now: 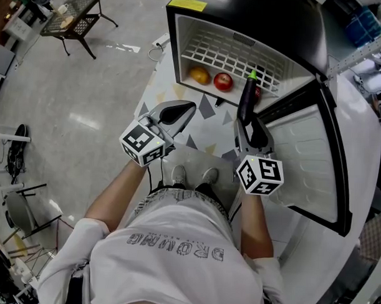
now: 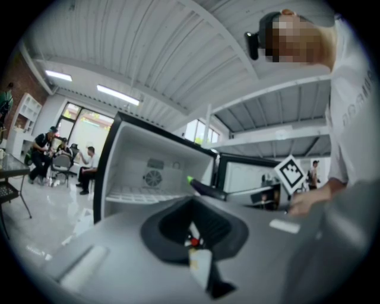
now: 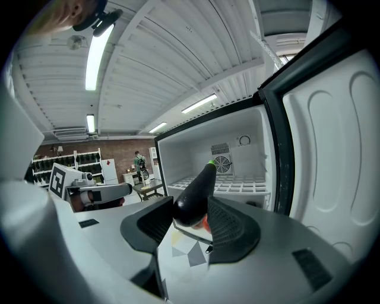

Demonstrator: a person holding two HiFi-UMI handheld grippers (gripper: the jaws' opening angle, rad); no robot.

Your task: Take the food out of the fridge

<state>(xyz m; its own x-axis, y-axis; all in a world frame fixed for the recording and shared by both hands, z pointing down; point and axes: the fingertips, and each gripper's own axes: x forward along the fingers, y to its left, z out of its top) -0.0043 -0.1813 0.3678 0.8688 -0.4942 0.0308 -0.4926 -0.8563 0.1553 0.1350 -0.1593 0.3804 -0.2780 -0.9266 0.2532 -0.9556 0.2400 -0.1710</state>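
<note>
Right gripper (image 3: 191,208): jaws clamped on the thick end of a dark purple eggplant with a green stem (image 1: 246,97), which points into the mouth of the open black fridge with white lining (image 1: 264,17). Left gripper (image 1: 187,108): jaws closed on nothing. We judge the long body prone to pivot, so we grip firmly and withdraw level, clear of the door (image 1: 309,158). A round orange fruit (image 1: 199,74) and a red apple (image 1: 223,81) lie inside.
</note>
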